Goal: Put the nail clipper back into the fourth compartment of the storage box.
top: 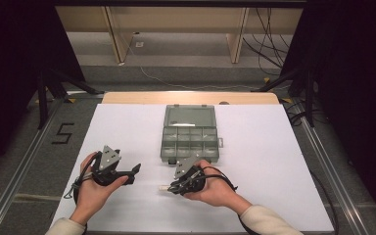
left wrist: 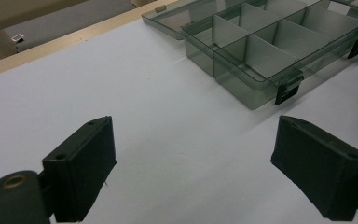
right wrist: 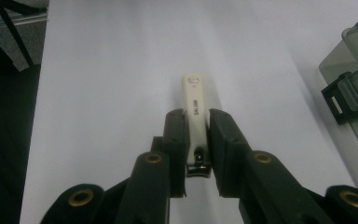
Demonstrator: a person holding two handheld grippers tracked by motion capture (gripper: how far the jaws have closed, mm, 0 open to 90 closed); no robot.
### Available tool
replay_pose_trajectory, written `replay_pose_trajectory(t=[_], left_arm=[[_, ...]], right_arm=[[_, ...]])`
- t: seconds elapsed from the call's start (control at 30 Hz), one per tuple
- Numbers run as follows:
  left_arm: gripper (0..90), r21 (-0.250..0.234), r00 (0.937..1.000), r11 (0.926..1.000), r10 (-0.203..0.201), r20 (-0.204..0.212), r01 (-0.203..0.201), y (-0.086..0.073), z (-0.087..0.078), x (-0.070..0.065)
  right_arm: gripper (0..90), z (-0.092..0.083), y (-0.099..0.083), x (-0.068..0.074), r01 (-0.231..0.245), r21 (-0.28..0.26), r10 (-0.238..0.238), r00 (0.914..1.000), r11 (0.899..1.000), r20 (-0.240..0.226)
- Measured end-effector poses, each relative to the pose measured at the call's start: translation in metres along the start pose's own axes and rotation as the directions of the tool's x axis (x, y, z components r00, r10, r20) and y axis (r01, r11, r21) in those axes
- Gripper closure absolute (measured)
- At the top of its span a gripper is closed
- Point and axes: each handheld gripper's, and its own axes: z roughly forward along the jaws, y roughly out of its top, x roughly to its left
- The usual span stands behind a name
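Right tool [right wrist: 196,140] clamps a cream nail clipper [right wrist: 195,109] (probably just above the bench [top: 274,161]); left tool [left wrist: 193,168] gapes wide, holding nothing.

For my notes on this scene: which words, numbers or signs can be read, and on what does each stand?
"5": black mark on the grey floor left of the table.
Small dark lettering along the white nail clipper held in the right hand-held gripper: too blurred to read.
Round mark near the clipper's far end: unreadable.
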Motion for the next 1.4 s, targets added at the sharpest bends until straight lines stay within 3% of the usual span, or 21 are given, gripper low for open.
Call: replay_pose_trajectory(t=[1.4], left_arm=[[13.6, -0.012, 1.0000, 0.9999, -0.009, 0.003, 0.009, 0.001, 0.001, 0.000]], right_arm=[[78.0, -0.032, 0.006, -0.020, -0.078, -0.090, 0.083, 0.9949, 0.993, 0.057]])
